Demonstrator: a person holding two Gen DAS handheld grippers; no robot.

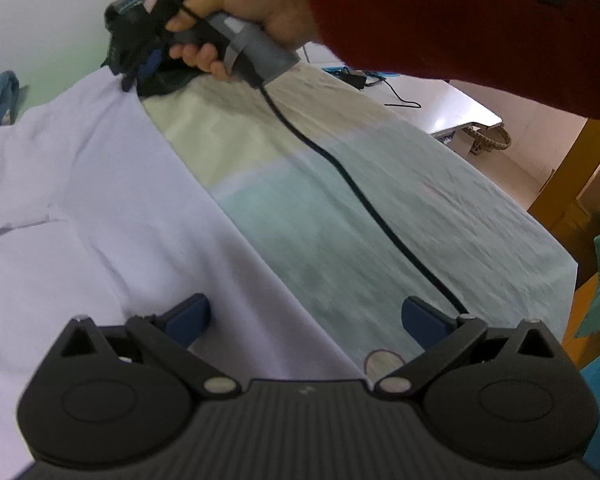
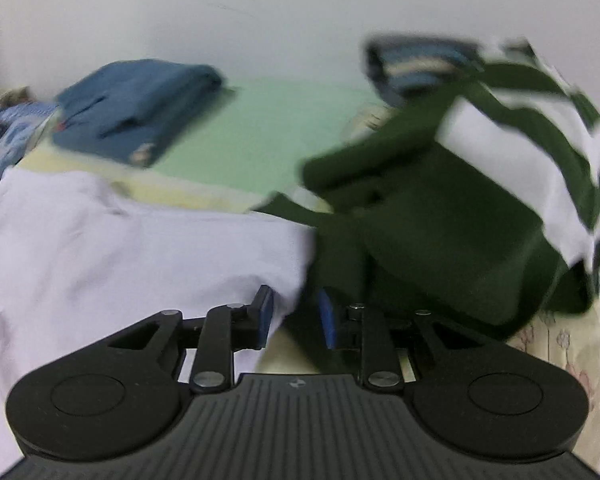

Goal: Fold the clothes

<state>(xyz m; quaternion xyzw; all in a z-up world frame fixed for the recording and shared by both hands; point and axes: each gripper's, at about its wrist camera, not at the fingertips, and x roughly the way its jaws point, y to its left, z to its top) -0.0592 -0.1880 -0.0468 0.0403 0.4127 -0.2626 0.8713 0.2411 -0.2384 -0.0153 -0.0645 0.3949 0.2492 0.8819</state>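
White shirt: the shirt (image 1: 100, 208) lies spread flat on the sheet (image 1: 380, 208), under and ahead-left of the left gripper; its straight side edge runs away from that gripper toward the right one.
Left gripper: the left gripper (image 1: 306, 320) has its jaws wide apart and nothing between them; the left pad hangs over the shirt, the right pad over bare sheet, so the shirt's edge passes between them.
Right gripper: the right gripper (image 2: 296, 318) has its jaws partly apart; a corner of the shirt (image 2: 140, 264) lies beside the left pad, but the blur hides whether the pads press on it.
Right hand: the hand (image 1: 236, 28) holds the right gripper at the far end of the shirt's edge, well ahead of the left gripper.
Other clothes: a green striped garment (image 2: 440, 216) is heaped ahead-right of the right gripper, touching the shirt's corner; a folded blue one (image 2: 136, 108) lies farther ahead-left.
Handling: thin, light and limp; it will likely sag and crease and slide easily over the sheet.
Where to hold: probably the edge at both ends, one gripper per corner, pinching only one layer.
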